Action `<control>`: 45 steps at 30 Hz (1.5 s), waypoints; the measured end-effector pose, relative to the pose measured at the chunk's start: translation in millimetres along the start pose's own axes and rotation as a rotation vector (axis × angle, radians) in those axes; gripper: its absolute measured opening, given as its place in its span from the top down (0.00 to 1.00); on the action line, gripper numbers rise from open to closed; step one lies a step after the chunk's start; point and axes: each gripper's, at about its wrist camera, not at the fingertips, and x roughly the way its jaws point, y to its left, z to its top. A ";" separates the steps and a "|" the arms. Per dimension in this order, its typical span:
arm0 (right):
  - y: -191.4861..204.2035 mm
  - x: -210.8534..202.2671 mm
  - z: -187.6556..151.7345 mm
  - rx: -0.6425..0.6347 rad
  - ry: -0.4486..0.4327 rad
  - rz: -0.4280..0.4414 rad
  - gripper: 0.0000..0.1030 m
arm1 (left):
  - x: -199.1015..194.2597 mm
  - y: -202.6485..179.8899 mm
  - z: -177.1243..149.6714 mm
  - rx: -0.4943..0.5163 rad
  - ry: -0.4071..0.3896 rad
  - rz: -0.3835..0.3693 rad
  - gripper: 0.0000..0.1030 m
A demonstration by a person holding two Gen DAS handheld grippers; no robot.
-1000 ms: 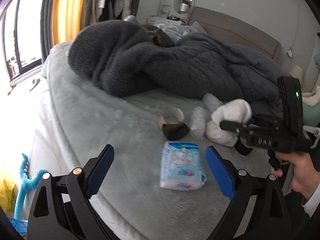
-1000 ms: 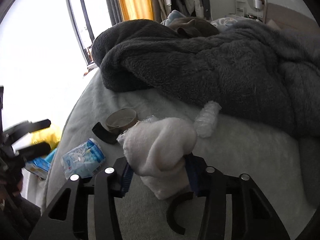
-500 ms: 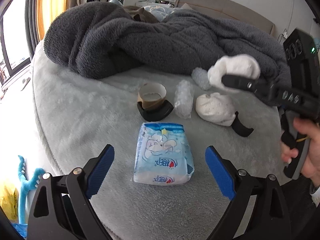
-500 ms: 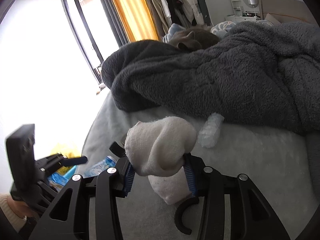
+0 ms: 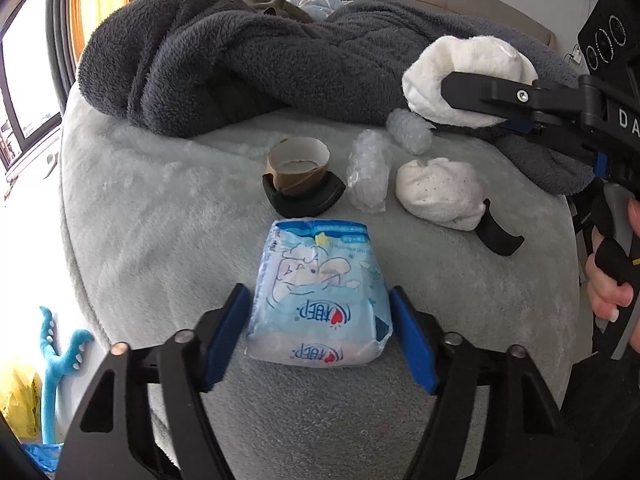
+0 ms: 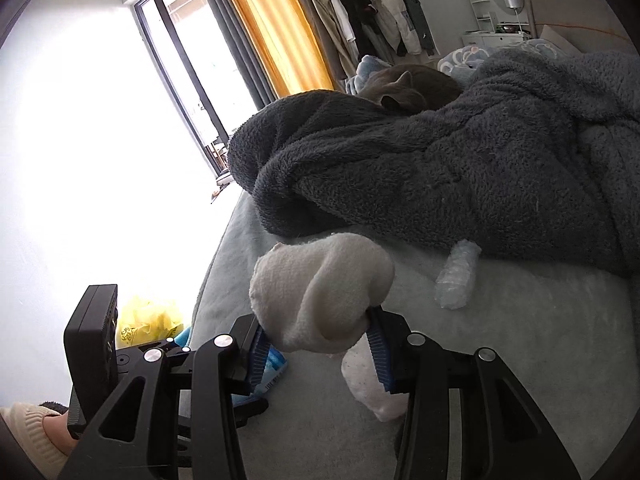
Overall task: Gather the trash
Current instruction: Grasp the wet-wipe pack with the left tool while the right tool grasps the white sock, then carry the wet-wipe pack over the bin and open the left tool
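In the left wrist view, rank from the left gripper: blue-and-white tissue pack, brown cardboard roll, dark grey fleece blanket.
1. Blue-and-white tissue pack, between the left gripper's fingers.
2. Brown cardboard roll, just beyond, slightly left.
3. Dark grey fleece blanket, heaped at the back.

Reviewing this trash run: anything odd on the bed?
Yes. A grey cat lies curled behind the dark blanket, no trash. The right gripper holds a white sock, which looks like laundry rather than trash.

The tissue pack [image 5: 318, 296] has a glossy plastic wrapper, and the rolled bubble wrap [image 5: 369, 176] is clear crinkled plastic. The white sock [image 6: 320, 296] is soft fuzzy cloth, the grey blanket [image 5: 248, 52] thick fleece, and the tape core [image 5: 298, 164] matt brown cardboard.
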 end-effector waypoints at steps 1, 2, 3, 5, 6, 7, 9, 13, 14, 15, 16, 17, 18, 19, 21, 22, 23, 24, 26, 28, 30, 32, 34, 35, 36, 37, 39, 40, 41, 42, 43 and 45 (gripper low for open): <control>3.2 0.8 1.2 -0.006 -0.003 0.000 0.57 | -0.4 0.7 -0.8 -0.007 0.000 -0.001 0.38; 7.0 2.1 2.0 -0.020 -0.004 -0.003 0.57 | -1.2 2.9 -0.8 -0.017 0.000 -0.003 0.41; 10.1 3.8 1.9 -0.032 -0.003 -0.004 0.57 | -3.0 4.9 -1.0 -0.026 -0.001 -0.006 0.44; 16.0 7.1 1.3 -0.051 0.005 -0.004 0.57 | -5.6 10.8 0.3 -0.039 -0.003 -0.013 0.46; 17.1 8.0 0.5 -0.053 0.009 -0.004 0.57 | -7.8 13.7 0.3 -0.048 -0.007 -0.019 0.46; 18.6 9.4 0.5 -0.053 0.012 -0.001 0.57 | -9.8 15.4 0.4 -0.053 -0.012 -0.021 0.46; 21.4 11.0 1.0 -0.051 0.011 0.001 0.57 | -15.6 18.6 -0.7 -0.051 -0.025 -0.019 0.47; 28.7 15.8 3.7 -0.049 0.004 0.012 0.57 | -25.6 27.9 -1.4 -0.061 -0.043 -0.026 0.47; 32.0 17.6 4.0 -0.051 0.004 0.015 0.57 | -28.3 31.2 -1.9 -0.065 -0.048 -0.025 0.47; 35.4 19.5 4.0 -0.054 0.005 0.019 0.57 | -30.6 34.1 -2.7 -0.070 -0.053 -0.023 0.47; 38.8 21.7 4.2 -0.057 0.007 0.024 0.57 | -32.7 37.3 -3.8 -0.075 -0.056 -0.019 0.47; 42.8 23.6 3.1 -0.060 0.009 0.029 0.57 | -34.3 40.5 -4.9 -0.080 -0.057 -0.015 0.47; 45.8 25.4 3.2 -0.063 0.011 0.034 0.57 | -36.0 44.7 -6.5 -0.085 -0.056 -0.011 0.47; 50.0 27.7 3.1 -0.069 0.013 0.039 0.57 | -38.2 49.6 -7.9 -0.090 -0.057 -0.003 0.47; 58.7 32.7 2.9 -0.081 0.017 0.047 0.57 | -41.6 57.4 -10.9 -0.103 -0.056 0.012 0.47; 63.2 36.2 2.6 -0.087 0.022 0.053 0.57 | -42.8 60.2 -12.1 -0.108 -0.056 0.017 0.47; 67.6 39.7 2.0 -0.092 0.026 0.059 0.57 | -44.6 64.5 -14.2 -0.113 -0.057 0.024 0.47; 71.1 43.1 2.1 -0.095 0.031 0.064 0.57 | -47.0 70.1 -16.5 -0.121 -0.058 0.032 0.47; 80.2 48.3 0.6 -0.105 0.039 0.075 0.57 | -50.1 78.7 -20.7 -0.134 -0.056 0.044 0.47; 88.7 54.1 0.4 -0.115 0.047 0.086 0.57 | -53.9 89.1 -25.3 -0.142 -0.048 0.072 0.47; 99.1 59.7 -0.6 -0.129 0.054 0.096 0.57 | -57.5 99.2 -28.6 -0.151 -0.045 0.109 0.47; 108.7 65.2 -1.8 -0.146 0.062 0.103 0.57 | -62.3 112.4 -33.6 -0.178 -0.041 0.126 0.47; 117.6 71.0 -3.1 -0.153 0.070 0.115 0.57 | -66.4 124.4 -39.1 -0.202 -0.034 0.143 0.47; 122.7 74.0 -4.1 -0.157 0.075 0.123 0.57 | -67.8 129.4 -41.8 -0.211 -0.029 0.149 0.47; 127.2 76.2 -5.5 -0.161 0.078 0.128 0.57 | -69.0 135.0 -44.9 -0.221 -0.023 0.154 0.47; 132.7 78.8 -6.8 -0.165 0.082 0.135 0.57 | -70.0 140.8 -48.3 -0.231 -0.014 0.158 0.47; 142.7 85.0 -8.6 -0.175 0.092 0.149 0.57 | -70.8 149.5 -54.2 -0.244 0.001 0.166 0.47; 148.1 87.9 -9.6 -0.180 0.096 0.156 0.57 | -71.1 154.5 -57.6 -0.250 0.010 0.171 0.47; 152.6 92.3 -10.2 -0.186 0.102 0.163 0.57 | -71.0 159.4 -60.3 -0.255 0.017 0.173 0.47; 156.8 95.8 -11.2 -0.191 0.107 0.168 0.57 | -71.6 165.1 -64.3 -0.263 0.026 0.175 0.47; 161.9 99.2 -12.9 -0.195 0.114 0.175 0.57 | -72.1 169.5 -67.9 -0.269 0.034 0.177 0.47; 171.7 107.5 -16.4 -0.203 0.130 0.189 0.57 | -72.5 180.0 -75.5 -0.285 0.055 0.182 0.47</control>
